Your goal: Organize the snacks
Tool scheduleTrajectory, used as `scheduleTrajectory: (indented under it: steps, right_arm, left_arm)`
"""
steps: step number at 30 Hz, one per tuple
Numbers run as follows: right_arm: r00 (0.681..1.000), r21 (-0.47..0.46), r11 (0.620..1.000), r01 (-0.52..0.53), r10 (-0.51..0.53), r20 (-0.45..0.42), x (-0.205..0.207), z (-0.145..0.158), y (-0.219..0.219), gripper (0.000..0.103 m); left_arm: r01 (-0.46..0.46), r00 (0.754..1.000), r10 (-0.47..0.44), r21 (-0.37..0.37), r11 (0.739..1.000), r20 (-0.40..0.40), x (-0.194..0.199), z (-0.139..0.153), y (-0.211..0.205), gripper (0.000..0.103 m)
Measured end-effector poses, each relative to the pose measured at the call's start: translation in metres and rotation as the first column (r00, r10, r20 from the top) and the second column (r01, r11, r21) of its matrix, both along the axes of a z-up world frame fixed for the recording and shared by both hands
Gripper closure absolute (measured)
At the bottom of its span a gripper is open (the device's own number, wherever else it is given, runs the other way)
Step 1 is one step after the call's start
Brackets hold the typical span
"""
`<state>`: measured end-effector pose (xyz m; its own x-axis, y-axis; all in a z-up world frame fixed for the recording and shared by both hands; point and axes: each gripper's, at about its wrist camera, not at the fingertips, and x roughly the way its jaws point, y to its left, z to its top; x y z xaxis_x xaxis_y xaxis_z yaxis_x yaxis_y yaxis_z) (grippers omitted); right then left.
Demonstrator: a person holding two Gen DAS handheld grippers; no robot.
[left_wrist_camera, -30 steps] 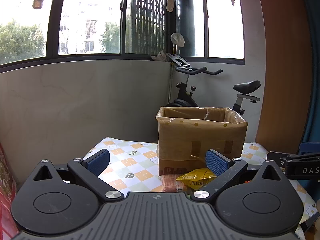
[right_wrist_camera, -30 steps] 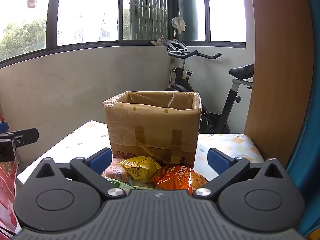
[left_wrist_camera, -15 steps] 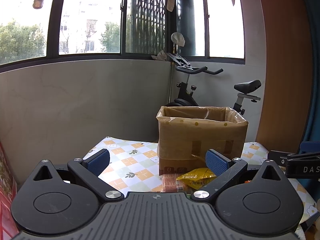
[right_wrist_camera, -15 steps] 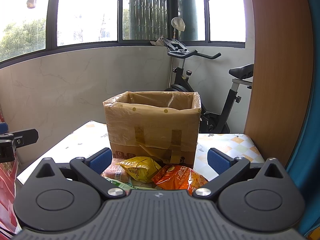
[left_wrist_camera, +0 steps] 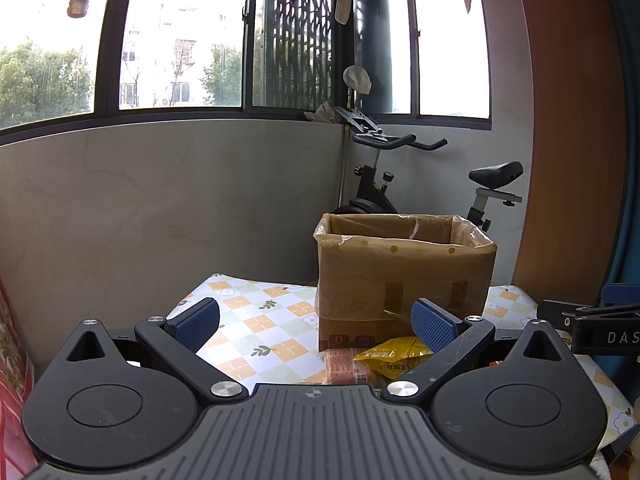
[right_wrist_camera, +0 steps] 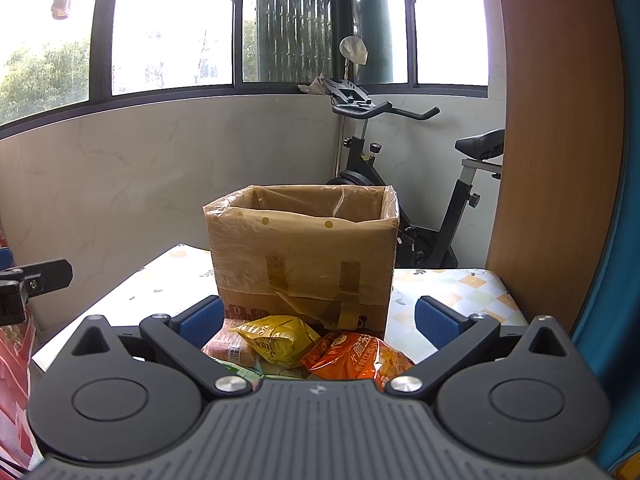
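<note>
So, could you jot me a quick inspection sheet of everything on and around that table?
Surface: table with a checked, flower-print cloth.
Job's things: open cardboard box with a plastic liner; yellow snack bag, orange snack bag and pink packet piled on the table before it.
Clutter: red patterned bag at the left edge.
Grippers: left gripper and right gripper, jaws wide apart, holding nothing.
Cables: nothing seen.
Surroundings: exercise bike, windows with hanging laundry, wooden panel.
</note>
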<state>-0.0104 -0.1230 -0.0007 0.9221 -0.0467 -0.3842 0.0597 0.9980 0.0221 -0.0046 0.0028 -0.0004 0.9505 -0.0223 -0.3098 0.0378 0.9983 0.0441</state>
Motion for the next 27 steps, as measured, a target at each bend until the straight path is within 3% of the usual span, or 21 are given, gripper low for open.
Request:
scheduleTrajectory:
  steps: [27]
  right_arm:
    - [1.0,-0.004,1.0,0.006,-0.006,0.005,0.001,-0.0006,0.0004,0.0]
  left_arm:
    - [0.0,1.0,0.0,-0.002,1.0,-0.001,0.0,-0.0002,0.0007,0.0]
